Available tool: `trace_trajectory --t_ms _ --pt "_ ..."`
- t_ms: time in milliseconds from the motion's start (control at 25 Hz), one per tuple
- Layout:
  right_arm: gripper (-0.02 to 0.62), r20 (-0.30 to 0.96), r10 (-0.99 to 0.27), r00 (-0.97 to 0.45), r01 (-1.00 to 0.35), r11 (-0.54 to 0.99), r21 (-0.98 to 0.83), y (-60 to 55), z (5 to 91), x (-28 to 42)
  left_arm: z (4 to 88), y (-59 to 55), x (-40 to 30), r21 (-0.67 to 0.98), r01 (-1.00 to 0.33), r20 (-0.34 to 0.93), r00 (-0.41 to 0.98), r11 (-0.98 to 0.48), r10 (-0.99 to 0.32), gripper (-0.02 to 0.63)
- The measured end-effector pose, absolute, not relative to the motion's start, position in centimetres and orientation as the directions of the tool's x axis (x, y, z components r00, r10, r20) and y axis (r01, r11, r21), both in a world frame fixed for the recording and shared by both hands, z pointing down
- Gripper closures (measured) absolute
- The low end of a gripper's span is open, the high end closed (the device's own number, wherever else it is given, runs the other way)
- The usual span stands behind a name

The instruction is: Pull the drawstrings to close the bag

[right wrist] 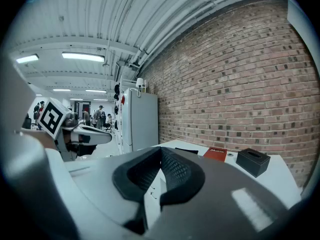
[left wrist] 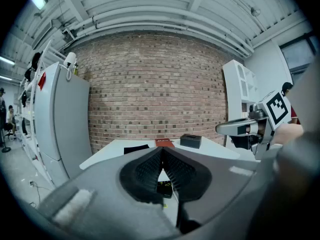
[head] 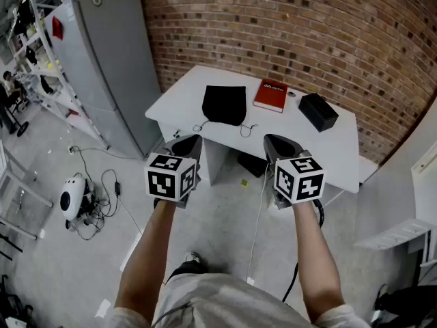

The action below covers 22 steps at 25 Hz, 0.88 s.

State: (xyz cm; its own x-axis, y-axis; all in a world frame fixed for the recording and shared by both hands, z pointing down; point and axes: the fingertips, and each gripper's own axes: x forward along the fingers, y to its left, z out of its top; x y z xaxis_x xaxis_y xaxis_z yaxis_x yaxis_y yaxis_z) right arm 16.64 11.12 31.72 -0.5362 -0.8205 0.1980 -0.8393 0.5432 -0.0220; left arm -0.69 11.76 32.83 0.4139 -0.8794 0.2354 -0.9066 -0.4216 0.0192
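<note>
A black drawstring bag (head: 224,104) lies flat on the white table (head: 328,145), its thin cords (head: 246,128) trailing toward the near edge. From the left gripper view the bag (left wrist: 136,147) shows as a dark strip on the tabletop, and from the right gripper view the bag (right wrist: 186,150) is a thin dark patch. My left gripper (head: 189,142) and right gripper (head: 274,144) hover side by side in front of the table, short of the bag. Both are shut with nothing between the jaws.
A red book (head: 271,95) and a black box (head: 317,111) lie on the table to the right of the bag. A grey fridge (head: 109,60) stands at the left, beside shelving. Cables and a white device (head: 71,197) lie on the floor. The brick wall (head: 307,26) backs the table.
</note>
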Motion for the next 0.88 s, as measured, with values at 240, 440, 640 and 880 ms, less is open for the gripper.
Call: trace_trajectory --t_ms 240,440,640,880 --pt "0.592 0.206 -0.826 -0.525 -0.846 0.533 -0.016 10.2 32.3 16.6 32.8 10.6 -0.6 0.032 -0.908 0.225 0.415 -0.419 -0.882 0.603" --pt "0.590 0.206 -0.842 -0.498 -0.861 0.508 -0.006 8.8 32.5 16.4 32.8 9.0 -1.1 0.029 -0.907 0.215 0.415 -0.419 -0.884 0.601" --pt "0.557 0.214 -0.849 -0.483 -0.869 0.495 -0.001 6.7 33.0 16.2 33.0 6.3 -1.6 0.031 -0.904 0.212 0.422 -0.425 -0.881 0.566" --pt "0.526 0.219 -0.861 -0.459 -0.883 0.469 -0.006 3.6 33.4 15.7 33.3 2.8 -2.5 0.038 -0.896 0.212 0.439 -0.442 -0.873 0.515"
